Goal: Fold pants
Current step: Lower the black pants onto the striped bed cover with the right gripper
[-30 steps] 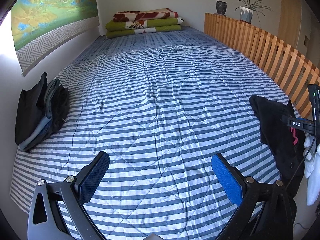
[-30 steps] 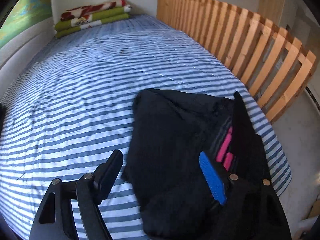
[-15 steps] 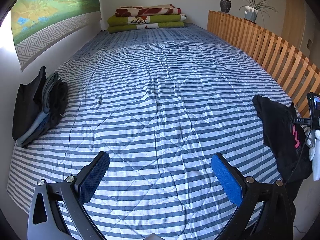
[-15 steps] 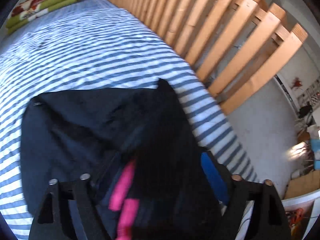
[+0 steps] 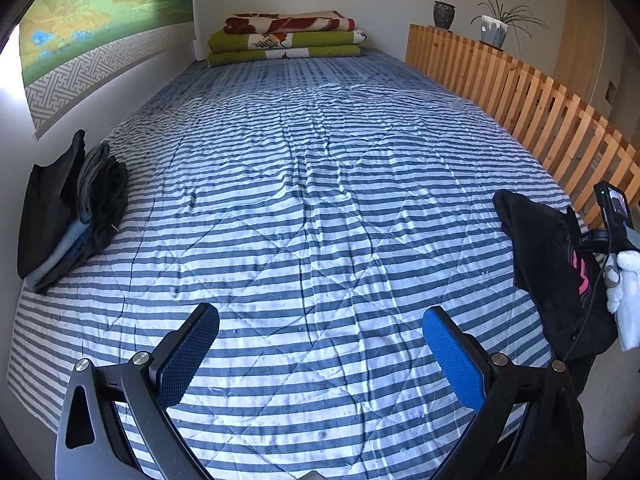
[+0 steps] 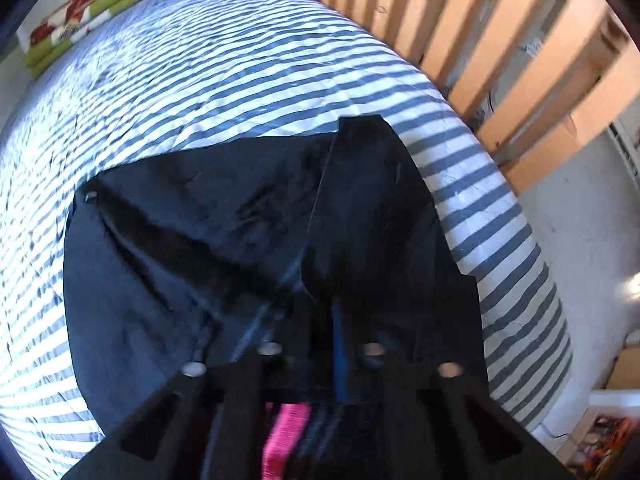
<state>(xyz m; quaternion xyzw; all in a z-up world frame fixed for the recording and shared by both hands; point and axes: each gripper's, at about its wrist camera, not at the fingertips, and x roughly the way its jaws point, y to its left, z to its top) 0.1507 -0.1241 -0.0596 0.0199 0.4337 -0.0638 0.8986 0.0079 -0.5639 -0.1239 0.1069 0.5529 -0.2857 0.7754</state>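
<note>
Black pants [image 6: 248, 240] w/ pink stripe lie bunched at near right edge of striped bed [image 5: 320, 200], beside wooden slat rail [image 5: 540, 112]. Right claw [image 6: 334, 320] clamped on a raised fold of the pants, fabric pinched betw. pads. Left claw [image 5: 320, 344] spread wide, nothing in it, over bare bed. Folded clothes stack [image 5: 76, 212] far left by wall.

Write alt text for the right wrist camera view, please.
The right gripper is shut on black pants with a pink stripe, lying near the edge of a blue-and-white striped bed. A wooden slatted rail runs alongside.
</note>
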